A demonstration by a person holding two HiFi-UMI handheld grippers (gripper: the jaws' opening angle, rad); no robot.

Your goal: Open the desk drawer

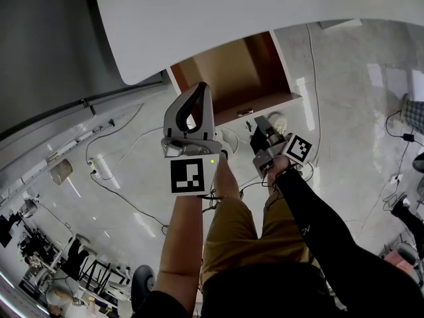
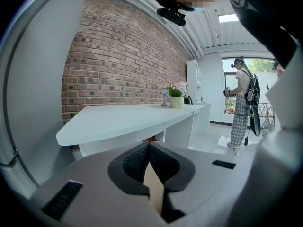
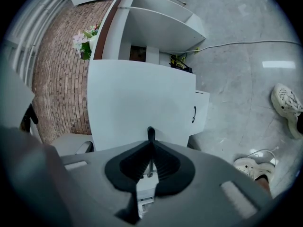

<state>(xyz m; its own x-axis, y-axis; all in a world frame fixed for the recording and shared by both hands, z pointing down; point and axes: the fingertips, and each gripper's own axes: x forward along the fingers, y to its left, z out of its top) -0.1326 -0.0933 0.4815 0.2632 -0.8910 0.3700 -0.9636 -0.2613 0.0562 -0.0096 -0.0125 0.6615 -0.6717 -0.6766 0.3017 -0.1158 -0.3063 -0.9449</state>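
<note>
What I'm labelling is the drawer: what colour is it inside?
Brown, wood-like; the drawer shows best in the head view.

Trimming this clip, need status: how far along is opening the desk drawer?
Done: the drawer stands pulled out from under the white desk top, brown inside showing. In hand: the right gripper is shut on the thin drawer handle; the left gripper is shut, empty, off the desk. Left: maybe a further pull, then release; full travel can't be judged.

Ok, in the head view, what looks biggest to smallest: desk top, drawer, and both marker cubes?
1. desk top
2. drawer
3. left marker cube
4. right marker cube
The left cube is nearer the camera, so they may really match.
</note>
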